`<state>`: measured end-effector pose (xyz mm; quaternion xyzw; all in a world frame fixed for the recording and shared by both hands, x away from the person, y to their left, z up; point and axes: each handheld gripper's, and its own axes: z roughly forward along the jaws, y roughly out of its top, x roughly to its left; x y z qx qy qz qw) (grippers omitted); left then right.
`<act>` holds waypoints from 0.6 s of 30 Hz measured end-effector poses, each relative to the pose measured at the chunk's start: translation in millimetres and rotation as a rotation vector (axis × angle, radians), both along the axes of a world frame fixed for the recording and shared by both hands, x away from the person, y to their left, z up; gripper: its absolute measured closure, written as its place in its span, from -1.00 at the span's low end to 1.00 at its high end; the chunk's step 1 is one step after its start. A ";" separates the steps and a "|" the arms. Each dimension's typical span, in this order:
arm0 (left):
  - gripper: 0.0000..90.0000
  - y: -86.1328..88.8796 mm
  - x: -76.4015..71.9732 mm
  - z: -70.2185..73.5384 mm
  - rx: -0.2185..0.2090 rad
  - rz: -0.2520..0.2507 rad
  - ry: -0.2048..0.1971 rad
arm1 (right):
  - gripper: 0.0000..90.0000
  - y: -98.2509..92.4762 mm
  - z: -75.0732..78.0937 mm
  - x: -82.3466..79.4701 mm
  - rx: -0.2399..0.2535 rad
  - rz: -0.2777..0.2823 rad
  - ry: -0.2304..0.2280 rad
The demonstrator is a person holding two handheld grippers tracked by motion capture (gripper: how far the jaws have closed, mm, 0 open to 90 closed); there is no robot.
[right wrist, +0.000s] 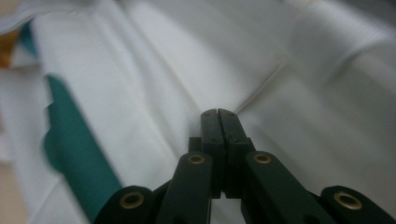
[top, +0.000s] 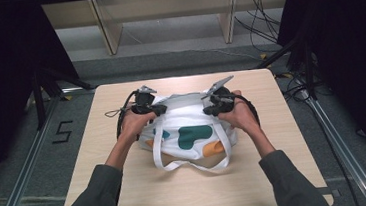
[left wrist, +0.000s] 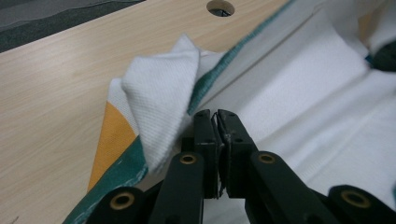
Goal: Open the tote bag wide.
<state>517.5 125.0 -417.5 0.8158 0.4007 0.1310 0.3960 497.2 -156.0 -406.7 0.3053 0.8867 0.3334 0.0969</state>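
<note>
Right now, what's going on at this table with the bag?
A person stands at a wooden table working on a white tote bag printed with green and orange shapes. The left gripper and the right gripper are at the bag's far edge, one near each corner, both with jaws closed. Whether fabric is pinched between them is hard to tell. The bag lies mostly flat, its handles trailing toward the person.

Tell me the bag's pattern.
The bag is white with teal and orange blotches and a teal edge; the high view shows it best.
</note>
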 end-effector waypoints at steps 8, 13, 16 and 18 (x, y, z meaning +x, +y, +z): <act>0.95 -5.1 3.9 -4.2 0.015 0.002 0.014 | 1.00 8.7 -35.2 -77.6 -0.090 0.200 0.054; 0.92 -7.1 -1.9 1.6 0.018 -0.012 -0.006 | 1.00 3.4 -32.9 -84.5 -0.041 0.159 0.013; 0.91 -8.5 -13.1 9.1 -0.008 -0.060 -0.018 | 1.00 -0.9 -15.6 -80.5 0.014 0.124 -0.052; 0.91 -13.0 -20.6 11.3 -0.032 -0.109 -0.008 | 1.00 -5.0 -1.0 -72.8 0.030 0.105 -0.133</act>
